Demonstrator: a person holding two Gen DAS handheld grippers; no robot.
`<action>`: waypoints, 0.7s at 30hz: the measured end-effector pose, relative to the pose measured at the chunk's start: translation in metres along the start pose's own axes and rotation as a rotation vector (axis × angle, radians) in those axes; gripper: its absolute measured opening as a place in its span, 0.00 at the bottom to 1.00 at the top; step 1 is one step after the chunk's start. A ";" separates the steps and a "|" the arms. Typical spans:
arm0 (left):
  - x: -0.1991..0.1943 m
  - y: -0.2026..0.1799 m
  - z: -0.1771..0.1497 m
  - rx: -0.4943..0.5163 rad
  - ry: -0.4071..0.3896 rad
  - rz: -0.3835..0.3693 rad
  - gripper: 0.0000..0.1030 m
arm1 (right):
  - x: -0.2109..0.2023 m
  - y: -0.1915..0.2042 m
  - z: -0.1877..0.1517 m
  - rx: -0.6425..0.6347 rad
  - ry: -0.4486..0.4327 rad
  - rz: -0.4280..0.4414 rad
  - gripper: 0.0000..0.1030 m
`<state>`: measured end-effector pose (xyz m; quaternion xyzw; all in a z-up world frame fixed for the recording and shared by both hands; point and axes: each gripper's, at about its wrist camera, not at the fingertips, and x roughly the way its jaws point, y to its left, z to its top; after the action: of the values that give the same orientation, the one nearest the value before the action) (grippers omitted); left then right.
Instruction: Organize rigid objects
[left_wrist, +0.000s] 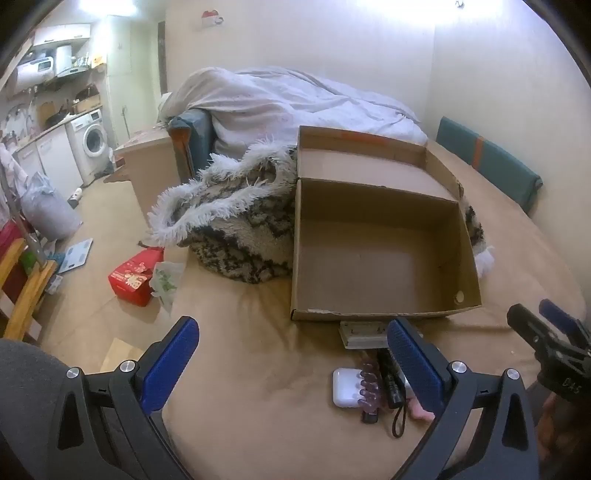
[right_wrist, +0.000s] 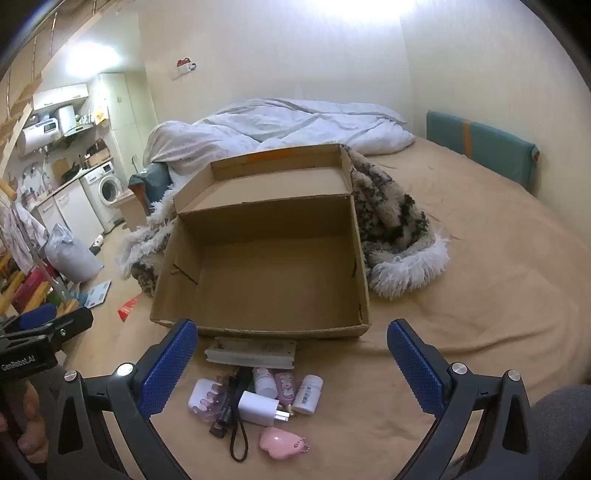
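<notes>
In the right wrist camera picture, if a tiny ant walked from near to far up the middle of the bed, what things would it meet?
Pink foot-shaped thing → white charger plug → book → open cardboard box → rumpled white duvet.

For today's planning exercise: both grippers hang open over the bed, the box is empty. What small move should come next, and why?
Probably lower the right gripper onto the white charger and close on it. The box holds nothing yet, both grippers are open and empty, and the charger sits on top of the pile, just below the right gripper's open fingers.

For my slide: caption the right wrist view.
Open fingers hover above small items beside an empty cardboard box.
</notes>
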<state>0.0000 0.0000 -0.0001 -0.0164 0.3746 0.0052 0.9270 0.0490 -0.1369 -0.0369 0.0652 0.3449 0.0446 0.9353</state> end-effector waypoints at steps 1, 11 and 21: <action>0.000 0.000 0.000 -0.009 -0.004 -0.011 0.99 | 0.001 0.000 0.000 -0.003 0.015 -0.005 1.00; 0.004 0.003 -0.004 -0.014 0.006 -0.005 0.99 | 0.000 0.001 0.000 -0.006 0.004 -0.010 1.00; 0.001 0.006 -0.003 -0.024 0.017 -0.011 0.99 | 0.002 0.002 -0.001 -0.010 0.010 -0.012 1.00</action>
<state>-0.0020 0.0056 -0.0032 -0.0297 0.3822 0.0044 0.9236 0.0499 -0.1351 -0.0383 0.0582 0.3496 0.0411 0.9342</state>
